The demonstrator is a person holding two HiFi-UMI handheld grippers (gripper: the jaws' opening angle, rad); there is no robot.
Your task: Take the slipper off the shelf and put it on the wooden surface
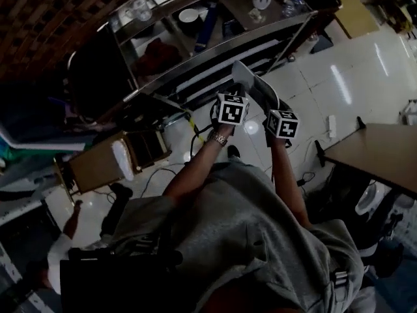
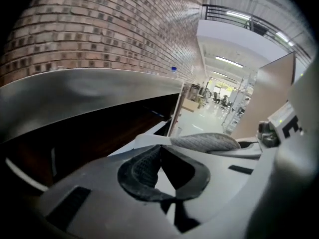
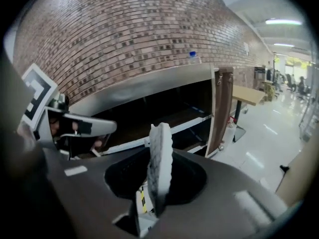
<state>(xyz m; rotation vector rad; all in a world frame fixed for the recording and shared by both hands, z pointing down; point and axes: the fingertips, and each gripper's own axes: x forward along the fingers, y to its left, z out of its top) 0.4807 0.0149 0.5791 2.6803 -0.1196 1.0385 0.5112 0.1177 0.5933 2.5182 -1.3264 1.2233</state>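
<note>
Slipper (image 1: 255,83) is off the shelf (image 1: 215,49) and hangs in the air in front of it, over the floor (image 1: 352,77), held by both grippers at once. The left gripper (image 2: 159,149) has its fingers clenched on the white sole edge at the far-left part, and the grey knitted upper lies to the right of these fingers. The right gripper (image 3: 158,171) has its fingers clenched on the near-right end, where the slipper stands on its edge between them. So the long axis runs from far left to near right, with the far end toward the shelf. Which end is the toe, I cannot tell. The wooden table (image 1: 381,155) lies to the near right, well apart from the slipper, on the side of the right gripper. I judge that the right hand is nearer to it, and the slipper would travel about along its own long axis, right end first.
</note>
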